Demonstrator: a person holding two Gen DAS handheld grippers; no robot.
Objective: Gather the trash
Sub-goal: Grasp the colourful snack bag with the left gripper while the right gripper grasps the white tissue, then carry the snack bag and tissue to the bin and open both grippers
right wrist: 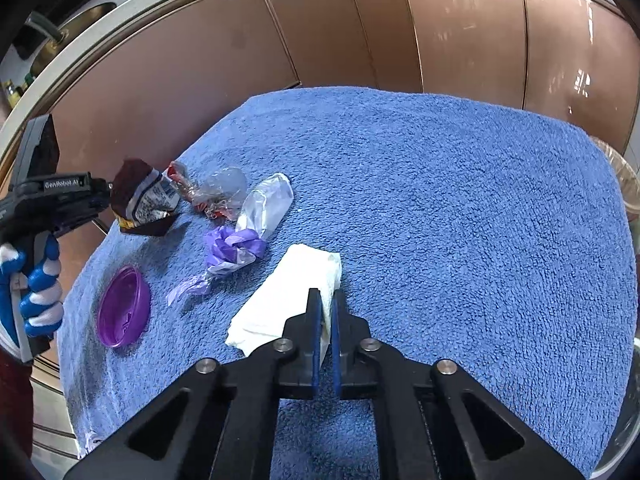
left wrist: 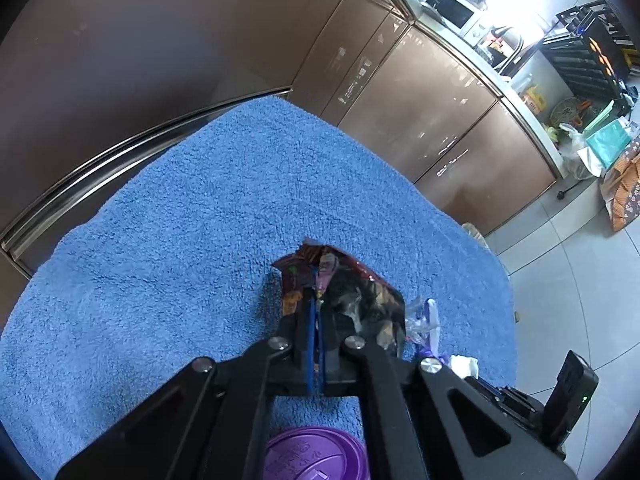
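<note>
Two tools at work over blue towel (right wrist: 440,200) on counter. Left tool (left wrist: 316,308): clamped on dark snack wrapper (left wrist: 352,292), which sits at towel's near-left part; gloved hand (right wrist: 36,280) grips its handle. Right tool (right wrist: 326,312): pinched tight on edge of white tissue (right wrist: 288,296), tissue lying on towel. Between wrapper & tissue: clear plastic scraps (right wrist: 248,200), purple twisted wrapper (right wrist: 232,252). Purple lid (right wrist: 122,312) near towel's left edge. Copper-brown cabinet doors (right wrist: 360,40) behind.
</note>
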